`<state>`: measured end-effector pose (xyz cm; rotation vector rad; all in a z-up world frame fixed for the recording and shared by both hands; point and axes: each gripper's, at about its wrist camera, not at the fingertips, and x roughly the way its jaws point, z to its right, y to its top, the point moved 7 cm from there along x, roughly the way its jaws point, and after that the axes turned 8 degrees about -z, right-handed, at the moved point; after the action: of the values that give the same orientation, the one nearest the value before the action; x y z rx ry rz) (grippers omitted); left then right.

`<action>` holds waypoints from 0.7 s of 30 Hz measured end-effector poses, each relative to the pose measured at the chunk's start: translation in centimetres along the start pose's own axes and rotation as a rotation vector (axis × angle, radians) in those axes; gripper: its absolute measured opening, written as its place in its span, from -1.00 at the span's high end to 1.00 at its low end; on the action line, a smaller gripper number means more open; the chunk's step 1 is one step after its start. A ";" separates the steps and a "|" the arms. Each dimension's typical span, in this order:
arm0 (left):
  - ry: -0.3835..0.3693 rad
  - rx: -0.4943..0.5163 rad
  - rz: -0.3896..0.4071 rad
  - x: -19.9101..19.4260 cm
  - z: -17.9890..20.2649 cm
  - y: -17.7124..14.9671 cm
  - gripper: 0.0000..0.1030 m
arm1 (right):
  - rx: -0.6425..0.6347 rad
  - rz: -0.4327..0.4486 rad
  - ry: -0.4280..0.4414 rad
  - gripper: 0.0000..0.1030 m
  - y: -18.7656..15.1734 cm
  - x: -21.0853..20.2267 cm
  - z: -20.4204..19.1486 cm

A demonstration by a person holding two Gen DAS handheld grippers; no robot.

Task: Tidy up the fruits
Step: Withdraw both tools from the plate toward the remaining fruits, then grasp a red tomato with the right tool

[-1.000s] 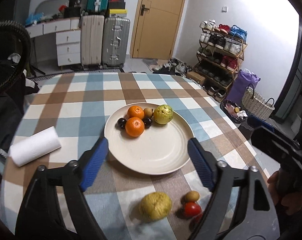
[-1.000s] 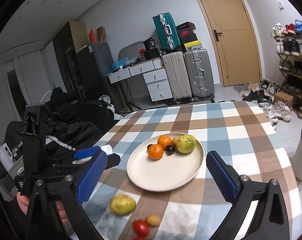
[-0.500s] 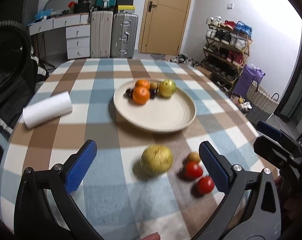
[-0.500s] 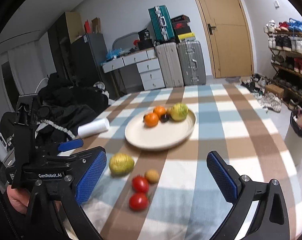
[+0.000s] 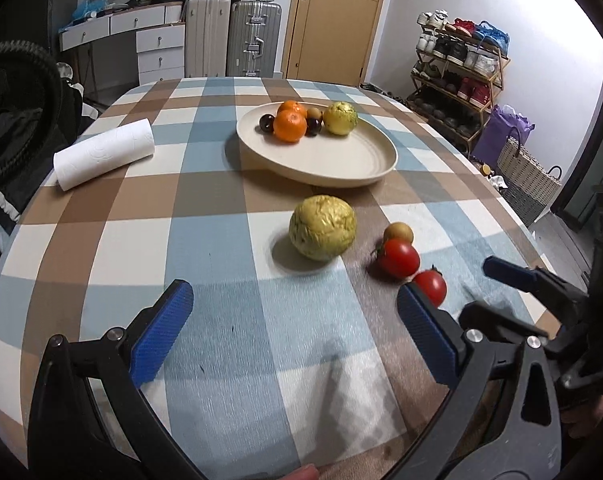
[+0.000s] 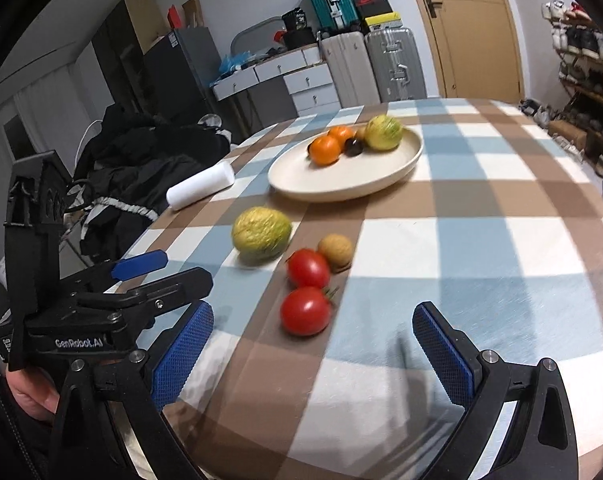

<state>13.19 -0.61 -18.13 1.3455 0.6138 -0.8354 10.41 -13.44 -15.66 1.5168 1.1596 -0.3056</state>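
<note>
Left gripper [image 5: 293, 328] hovers low over the checked worktop [image 5: 205, 240], fingers spread wide and empty; right gripper [image 6: 313, 354] beside it, fingers likewise parted, holding nothing. Nearer than the cream plate [image 5: 341, 164] lie four loose fruits: one yellow-green guava [image 5: 322, 227], one small brown fruit [image 5: 398, 233], two tomatoes [image 5: 399, 258]. On the plate's far side: two oranges [image 5: 289, 126], one guava, several small dark fruits.

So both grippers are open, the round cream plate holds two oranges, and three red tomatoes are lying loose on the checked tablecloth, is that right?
Not quite: only two red tomatoes lie loose on the checked tablecloth, as the right wrist view shows; the third small thing beside them is a tan round fruit. The rest stands: left gripper and right gripper are open, and the round cream plate holds two oranges.
</note>
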 end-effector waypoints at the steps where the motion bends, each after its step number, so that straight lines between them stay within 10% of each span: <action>1: 0.001 0.004 0.000 -0.1 0.0 0.0 -0.97 | 0.000 -0.001 0.003 -0.98 -0.1 0.2 -0.1; 13: 0.040 -0.035 0.041 -2.0 -1.7 -0.4 -0.97 | -0.023 -0.015 0.036 -0.90 0.7 1.2 -1.1; 21: 0.008 -0.050 0.031 -2.2 -1.8 -1.5 -0.97 | -0.065 -0.060 0.025 -0.36 0.5 2.3 -1.6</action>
<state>10.86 1.50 -17.53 1.3106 0.6147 -0.7858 11.25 -10.86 -16.52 1.4341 1.2258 -0.2871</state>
